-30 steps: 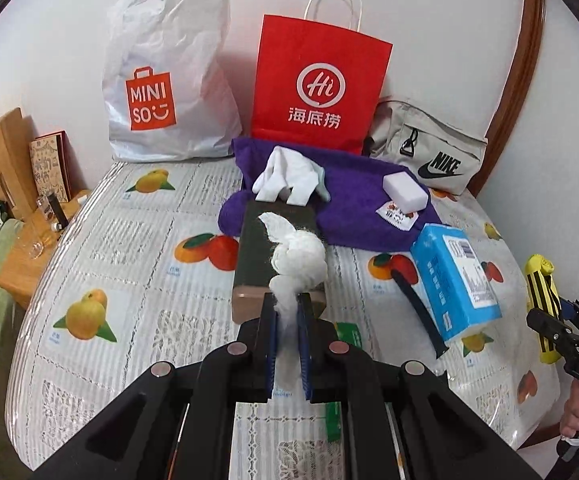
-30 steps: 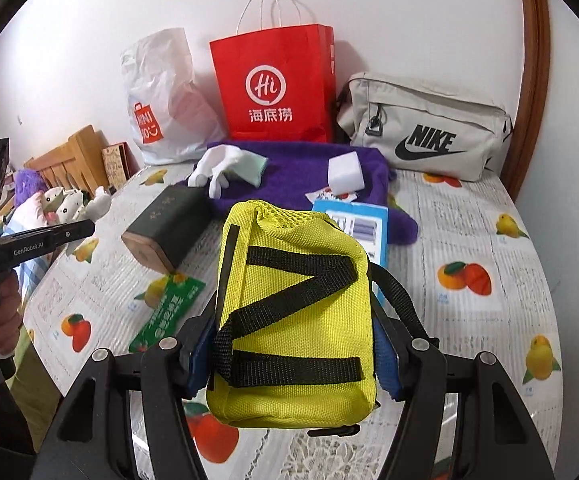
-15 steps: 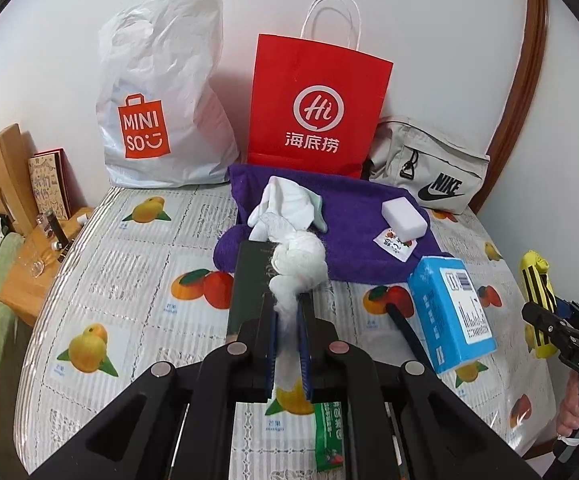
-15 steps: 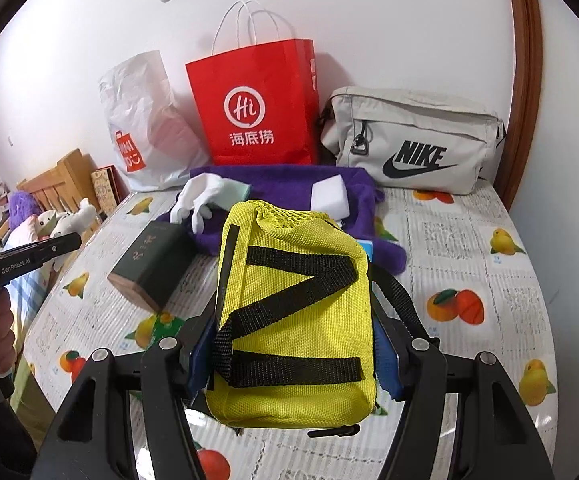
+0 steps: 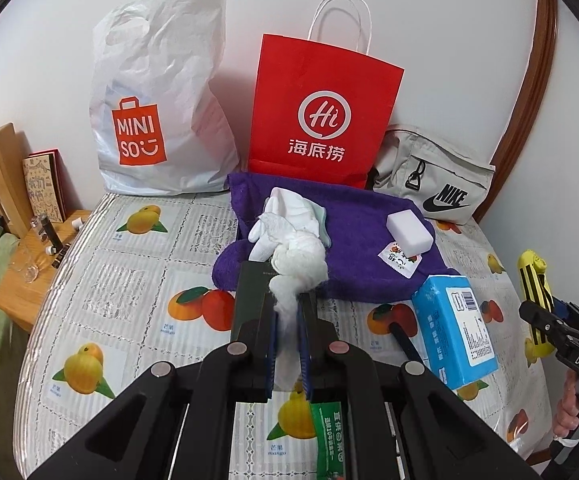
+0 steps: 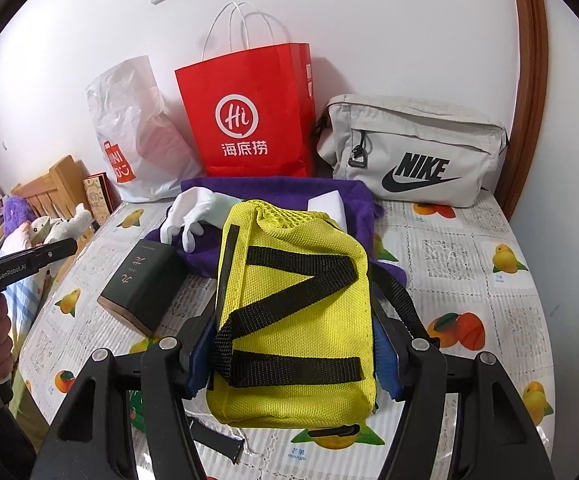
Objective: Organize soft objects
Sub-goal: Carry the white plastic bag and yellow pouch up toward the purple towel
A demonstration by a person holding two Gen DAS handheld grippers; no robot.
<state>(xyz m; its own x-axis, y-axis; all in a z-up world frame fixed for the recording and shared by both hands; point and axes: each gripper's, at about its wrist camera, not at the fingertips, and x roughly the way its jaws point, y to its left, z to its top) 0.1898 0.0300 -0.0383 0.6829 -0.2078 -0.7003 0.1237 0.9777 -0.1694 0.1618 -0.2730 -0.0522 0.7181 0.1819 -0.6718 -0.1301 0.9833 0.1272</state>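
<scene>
Both tongs are nearing the red Hi bag (image 5: 321, 112), left tongs (image 5: 287, 316) gripping a white cloth (image 5: 299, 256), right tongs (image 6: 293, 344) gripping a yellow pouch (image 6: 297, 320).

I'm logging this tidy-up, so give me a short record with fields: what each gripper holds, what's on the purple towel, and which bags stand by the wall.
left gripper: shut on knotted white cloth
right gripper: shut on yellow mesh pouch
on purple towel: white glove, white sponge block
by wall: white Miniso bag, red paper bag, grey Nike bag
surface: fruit-print tablecloth
</scene>
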